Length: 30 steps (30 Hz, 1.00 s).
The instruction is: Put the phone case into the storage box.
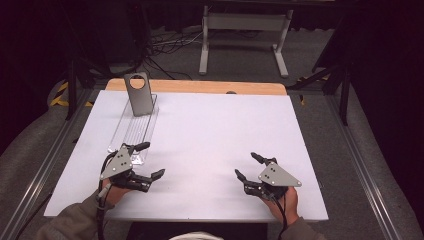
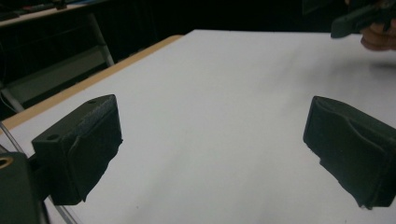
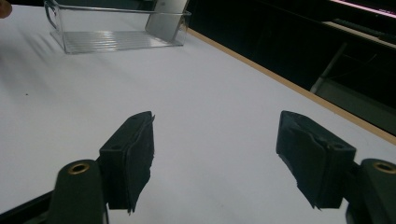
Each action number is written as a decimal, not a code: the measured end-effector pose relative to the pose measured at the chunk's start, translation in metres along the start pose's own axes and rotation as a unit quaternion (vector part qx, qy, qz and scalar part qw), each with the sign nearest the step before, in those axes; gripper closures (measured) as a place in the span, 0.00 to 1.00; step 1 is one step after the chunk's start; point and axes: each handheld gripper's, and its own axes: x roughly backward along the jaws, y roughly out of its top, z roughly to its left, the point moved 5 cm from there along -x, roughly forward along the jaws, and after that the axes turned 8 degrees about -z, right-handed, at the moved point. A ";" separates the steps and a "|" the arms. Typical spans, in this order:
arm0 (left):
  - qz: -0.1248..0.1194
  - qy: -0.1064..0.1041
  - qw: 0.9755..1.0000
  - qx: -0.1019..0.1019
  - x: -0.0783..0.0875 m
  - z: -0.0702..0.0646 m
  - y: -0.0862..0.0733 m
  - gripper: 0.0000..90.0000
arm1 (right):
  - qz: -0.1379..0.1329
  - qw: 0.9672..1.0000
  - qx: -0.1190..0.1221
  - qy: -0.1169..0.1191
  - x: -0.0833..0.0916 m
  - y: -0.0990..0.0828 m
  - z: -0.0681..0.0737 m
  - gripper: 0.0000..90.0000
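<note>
The left tongs point(image 1: 150, 160) are held wide open and empty, low over the white desk point(image 1: 210, 130), just beside the near end of the clear tray point(image 1: 131, 131). The right tongs point(image 1: 247, 166) are likewise spread wide with nothing gripped, well apart on the desk's right. A grey plate point(image 1: 138, 93), seemingly metal, stands tilted in the tray's far end.

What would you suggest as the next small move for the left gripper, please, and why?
Probably ease the left gripper forward to the clear tray just ahead of it. Its jaws stand open and empty, the tray with the grey metal piece leaning at its far end is nearest, and the right gripper sits well apart, also open.
</note>
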 end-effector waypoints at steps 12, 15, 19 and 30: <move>0.011 -0.011 1.000 0.010 0.012 -0.007 -0.013 0.05 | 0.010 1.000 0.003 0.016 -0.004 -0.004 0.005 0.29; 0.010 -0.012 1.000 0.009 0.012 -0.007 -0.013 0.05 | 0.009 1.000 0.005 0.016 -0.004 -0.004 0.006 0.29; 0.011 -0.010 1.000 0.009 0.012 -0.008 -0.013 0.05 | 0.010 1.000 0.005 0.015 -0.002 -0.004 0.005 0.29; 0.007 -0.013 1.000 0.012 0.013 -0.008 -0.012 0.05 | 0.012 1.000 0.005 0.013 -0.003 -0.004 0.006 0.29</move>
